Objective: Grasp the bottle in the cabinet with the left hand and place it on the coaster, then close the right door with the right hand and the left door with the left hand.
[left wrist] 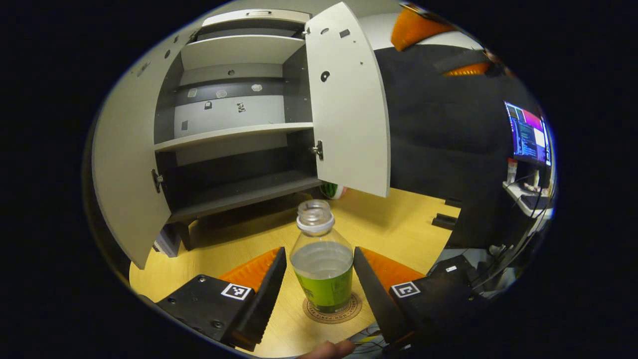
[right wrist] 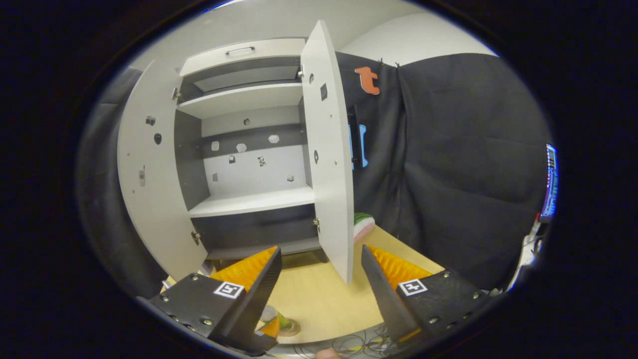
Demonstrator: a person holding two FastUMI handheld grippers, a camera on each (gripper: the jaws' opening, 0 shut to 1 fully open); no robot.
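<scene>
In the left gripper view, the left gripper [left wrist: 319,284] has its two fingers spread wide, and the bottle [left wrist: 321,259] stands upright between them – I see a small gap on each side, so neither finger presses on it. The bottle has no cap, holds some clear liquid, and carries a green label. It stands on the round coaster [left wrist: 332,310], which lies on the wooden table [left wrist: 398,224] just under the fingertips. Beyond the bottle is the cabinet [left wrist: 239,134], with the left door [left wrist: 129,164] and the right door [left wrist: 349,104] both swung open.

In the right gripper view, the right gripper [right wrist: 321,286] is also spread, with nothing between its fingers – the edge of the right door [right wrist: 329,149] hangs just ahead of it, apart from both fingers.
</scene>
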